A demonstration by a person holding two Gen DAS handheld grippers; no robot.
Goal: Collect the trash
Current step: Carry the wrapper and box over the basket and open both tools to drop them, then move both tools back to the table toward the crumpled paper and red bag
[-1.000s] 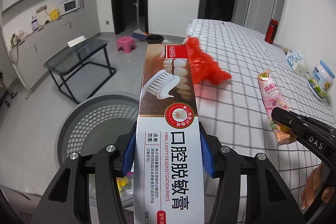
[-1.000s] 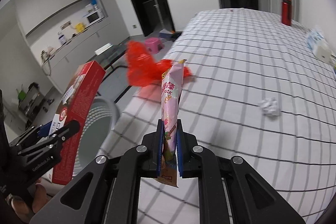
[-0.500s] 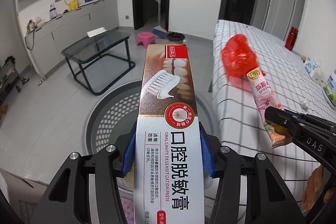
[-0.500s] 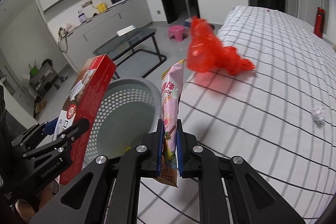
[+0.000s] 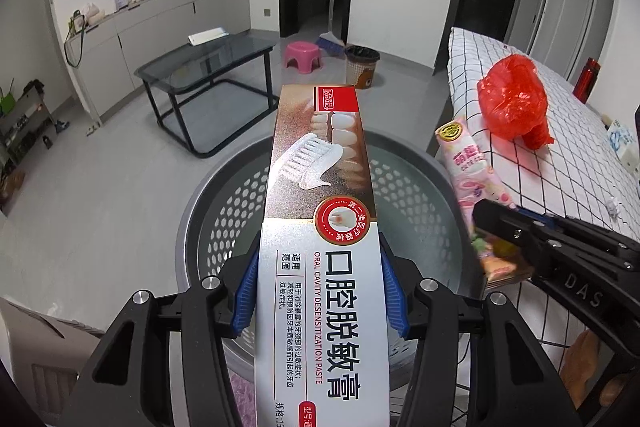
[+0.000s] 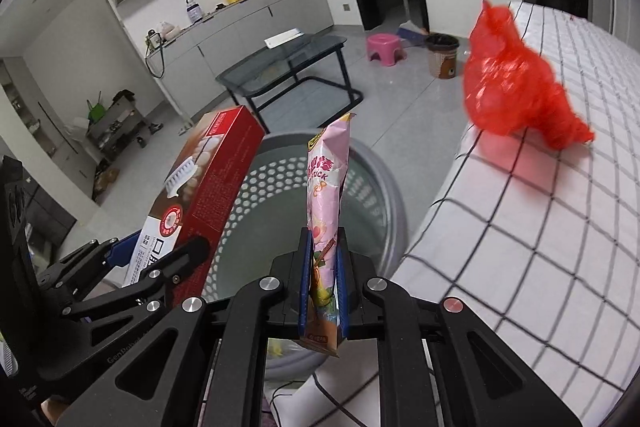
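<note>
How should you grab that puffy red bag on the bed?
Pinch the tall crumpled peak of the red bag, coming down from above. It sits near the edge of the checked bed, soft and puffy with no handle showing, so the thin bunched top probably suits narrow tongs better than its wide body.

A bed (image 5: 560, 163) with a white, black-checked cover is filling the right of both wrist views. A crumpled red plastic bag (image 5: 514, 103) is lying on it near its edge, and a small ball of white paper (image 5: 612, 205) is sitting further right. A red bottle (image 5: 587, 79) is standing on the bed at the far right. The grey tiled floor (image 5: 100, 187) is taking up the left and centre; a perforated grey bin (image 5: 224, 199) is standing on it just beside the bed. Further back on the floor, a dark glass-topped bench (image 5: 208, 63), a pink stool (image 5: 303, 55) and a small brown wastebasket (image 5: 362, 65) are standing apart from one another.
</note>
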